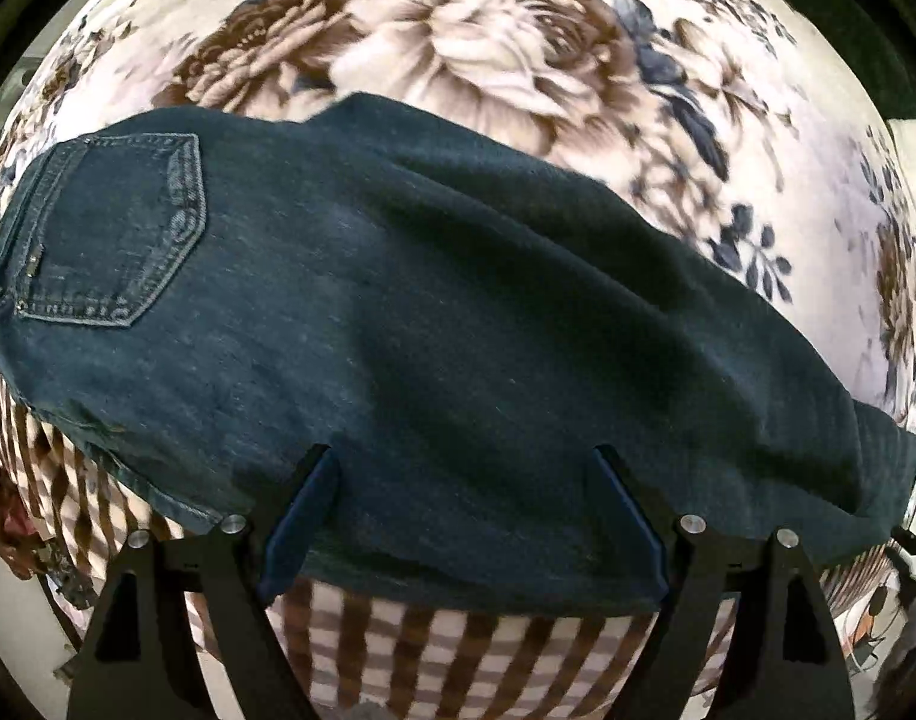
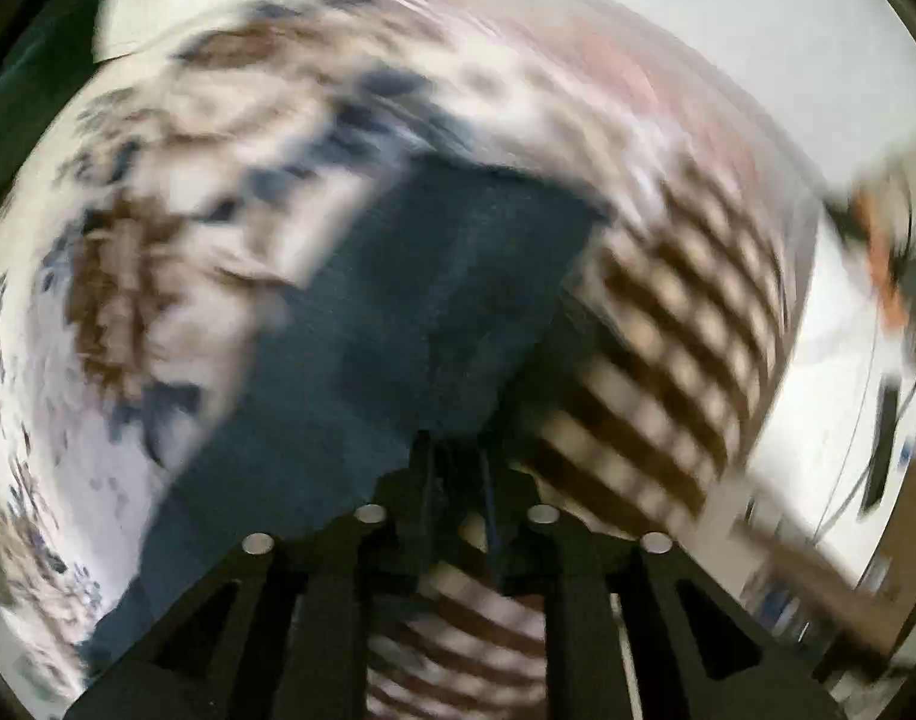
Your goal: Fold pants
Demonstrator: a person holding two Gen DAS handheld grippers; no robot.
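Dark blue jeans (image 1: 434, 312) lie folded lengthwise on a floral blanket (image 1: 505, 42), back pocket (image 1: 116, 228) at the left. My left gripper (image 1: 463, 462) is open, its fingers (image 1: 305, 510) spread over the near edge of the jeans, holding nothing. In the blurred right wrist view, my right gripper (image 2: 458, 450) is shut on the edge of the jeans (image 2: 398, 312), which stretch away from it over the blanket.
A brown and white checked blanket edge (image 1: 434, 648) hangs below the jeans and shows at the right in the right wrist view (image 2: 667, 348). Pale floor and blurred clutter (image 2: 877, 420) lie beyond the bed at the right.
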